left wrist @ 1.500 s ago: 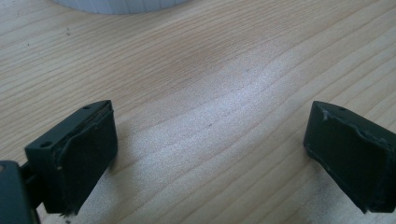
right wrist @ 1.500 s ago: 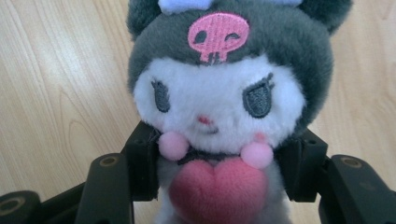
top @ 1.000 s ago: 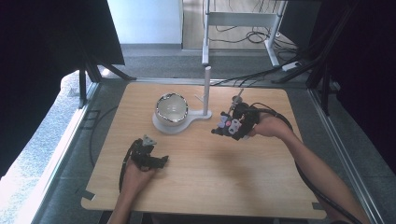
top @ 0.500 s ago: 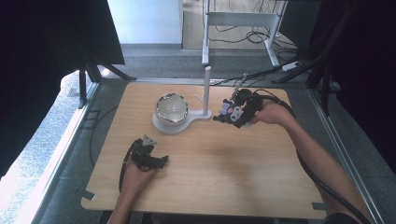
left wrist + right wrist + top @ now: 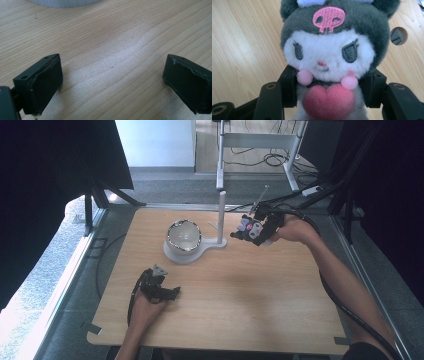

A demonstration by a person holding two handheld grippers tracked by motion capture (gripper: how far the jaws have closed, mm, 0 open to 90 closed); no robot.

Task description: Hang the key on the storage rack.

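A small plush toy (image 5: 328,57) with a dark grey hood, a pink skull mark, a white face and a pink heart on its chest sits between the jaws of my right gripper (image 5: 329,90), which press on its sides. In the high view the right gripper (image 5: 239,234) holds the plush toy (image 5: 246,226) above the table, just right of the white post (image 5: 221,217). My left gripper (image 5: 175,291) rests low at the table's front left. Its fingers (image 5: 40,82) stand wide apart over bare wood.
A white stand (image 5: 175,255) carries a shiny bowl (image 5: 183,234) and the upright post at the table's (image 5: 260,305) middle back. A round hole (image 5: 398,35) is cut in the tabletop. Cables trail from both grippers. A metal frame stands behind the table.
My right gripper has risen with the plush toy and come a little toward the post. The left gripper has stayed where it was.
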